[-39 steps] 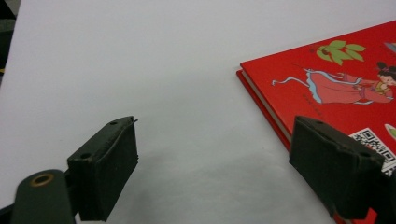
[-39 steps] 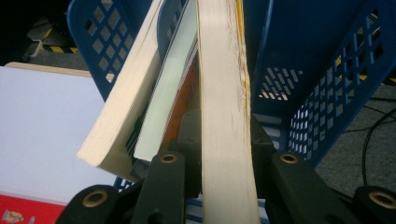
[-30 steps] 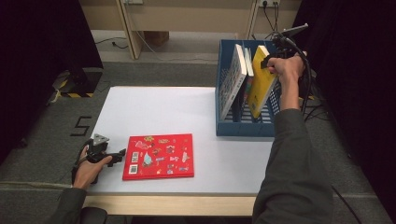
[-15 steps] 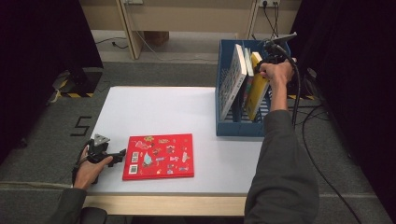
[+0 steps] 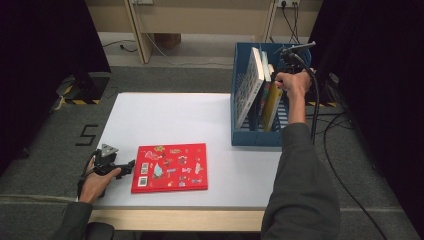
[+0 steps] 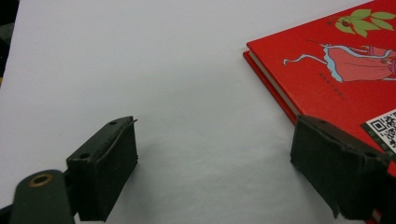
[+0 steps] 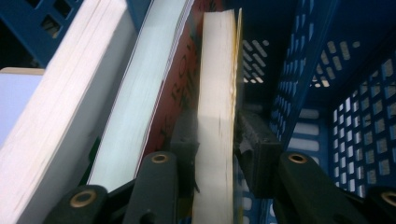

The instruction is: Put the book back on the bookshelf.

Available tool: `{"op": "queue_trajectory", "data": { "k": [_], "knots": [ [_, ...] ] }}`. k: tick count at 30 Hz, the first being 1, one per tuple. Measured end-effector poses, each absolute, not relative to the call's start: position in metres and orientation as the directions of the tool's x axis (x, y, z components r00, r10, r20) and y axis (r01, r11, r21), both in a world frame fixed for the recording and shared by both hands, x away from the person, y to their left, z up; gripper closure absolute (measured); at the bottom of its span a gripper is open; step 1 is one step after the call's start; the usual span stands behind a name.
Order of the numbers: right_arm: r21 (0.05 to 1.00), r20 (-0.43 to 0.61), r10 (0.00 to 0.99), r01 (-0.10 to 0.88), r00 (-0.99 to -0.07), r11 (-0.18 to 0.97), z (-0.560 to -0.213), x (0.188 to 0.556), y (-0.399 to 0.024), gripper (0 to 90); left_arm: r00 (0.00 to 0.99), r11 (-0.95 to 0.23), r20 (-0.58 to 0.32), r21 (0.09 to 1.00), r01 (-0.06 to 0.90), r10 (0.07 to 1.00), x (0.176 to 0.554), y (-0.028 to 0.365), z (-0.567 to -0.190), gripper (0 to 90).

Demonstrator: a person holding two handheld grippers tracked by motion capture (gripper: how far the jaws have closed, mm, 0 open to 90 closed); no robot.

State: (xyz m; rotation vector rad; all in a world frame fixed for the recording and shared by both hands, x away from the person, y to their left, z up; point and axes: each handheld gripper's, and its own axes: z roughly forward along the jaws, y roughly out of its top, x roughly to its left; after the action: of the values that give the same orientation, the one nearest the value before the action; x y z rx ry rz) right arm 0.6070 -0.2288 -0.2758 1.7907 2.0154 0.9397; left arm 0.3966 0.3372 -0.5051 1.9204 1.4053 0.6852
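High view: the right gripper (image 5: 281, 75) lowers a yellow book (image 5: 273, 104) into the blue crate (image 5: 257, 136); the left gripper (image 5: 131, 165) rests beside a red book (image 5: 170, 167) on the table (image 5: 170, 115). Left gripper view: fingers (image 6: 105, 170) spread, grasping nothing. Right gripper view: fingers (image 7: 259, 149) bracket the yellow book (image 7: 215, 116), having just been loosening, right pad barely clear.

Three books (image 5: 260, 87) stand in one blue crate (image 5: 240, 132). One red book (image 5: 170, 167) lies flat on the one table (image 5: 170, 117). Two grippers are in use.
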Motion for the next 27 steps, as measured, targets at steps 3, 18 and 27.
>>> {"op": "queue_trajectory", "data": {
  "k": [3,18,27],
  "knots": [
    [0.648,0.211,0.955,0.762,-0.206,0.021,-0.273,0.599,-0.234,68.0,0.288,-0.211,0.033,0.759,0.615,0.957,0.397,0.337,-0.505,13.7],
    [0.684,0.231,0.917,0.725,-0.325,0.085,-0.292,0.543,-0.255,65.7,0.287,-0.216,0.041,0.76,0.613,0.957,0.396,0.337,-0.505,13.7],
    [0.677,0.203,0.917,0.726,-0.342,0.121,-0.308,0.543,-0.25,70.6,0.287,-0.217,0.042,0.76,0.612,0.957,0.396,0.336,-0.505,13.7]
  ]
}}
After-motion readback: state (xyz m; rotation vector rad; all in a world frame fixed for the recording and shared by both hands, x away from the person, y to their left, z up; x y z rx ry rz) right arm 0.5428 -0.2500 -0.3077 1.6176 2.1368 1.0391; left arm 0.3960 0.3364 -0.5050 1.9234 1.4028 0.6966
